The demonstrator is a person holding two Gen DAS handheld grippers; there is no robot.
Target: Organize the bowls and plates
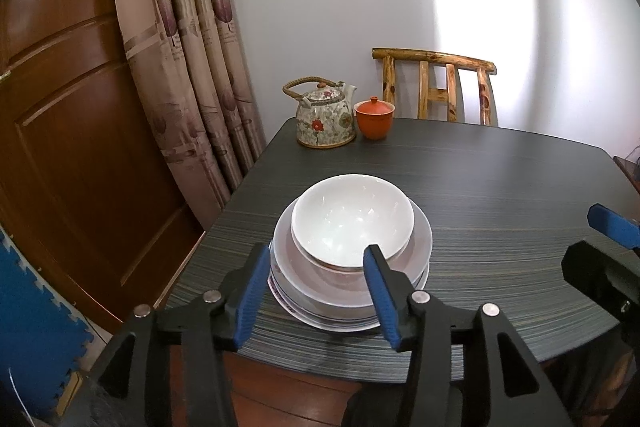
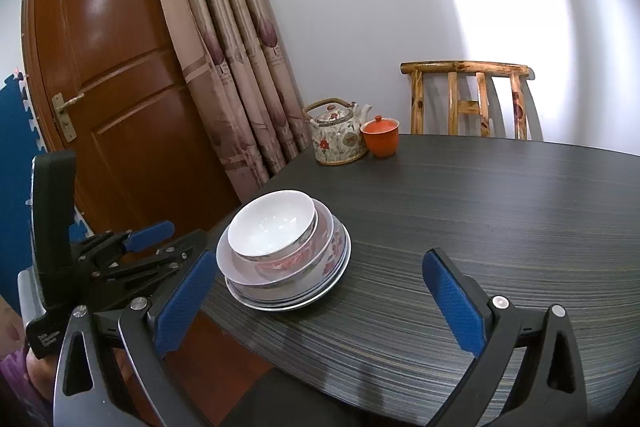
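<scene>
Dark striped tabletop point(image 2: 480, 227): white ceramic bowl point(image 1: 352, 219) nested atop stacked plates point(image 2: 288, 301); stacking looks done. Left gripper point(image 1: 316, 291) and right gripper point(image 2: 320, 303) gape empty.

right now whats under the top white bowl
The white bowl sits in a bigger flowered bowl, on stacked plates on the table. How many plates is unclear; the bowls cover them.

The stacked dishes point(image 1: 352, 247) are viewed closely, downward, from the near table edge; the right view sits seemingly farther right, sharing them.
</scene>
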